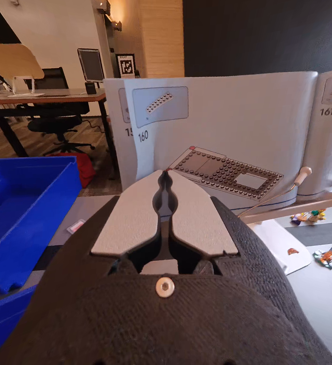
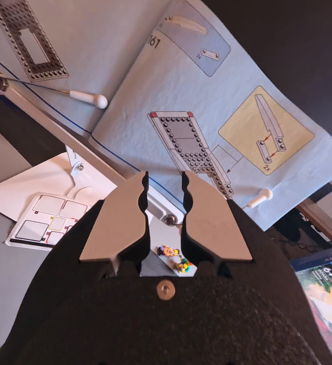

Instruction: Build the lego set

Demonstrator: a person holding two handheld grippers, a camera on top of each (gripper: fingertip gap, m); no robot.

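Grey work surface (image 1: 317,286) carrying an open white paper instruction booklet (image 1: 230,122) at twelve o'clock: left claw (image 1: 165,173) closed, empty; right claw (image 2: 164,176) parted, empty, before its lower edge.

1. Instruction booklet (image 1: 230,118), open and upright on a stand: a printed step number stands under the grey parts box on each page that shows. A small quantity mark sits inside the left page's box.
2. Right page (image 2: 181,94), right wrist view: a step number beside the grey parts box. There are quantity marks in that box and in the yellow inset.
3. Marker sign (image 1: 126,66), black-and-white, on the far desk: a short word is printed above the square pattern.
4. Carton (image 2: 323,286), blue-edged, lower right: numerals and lettering, seen inverted and partly blurred.
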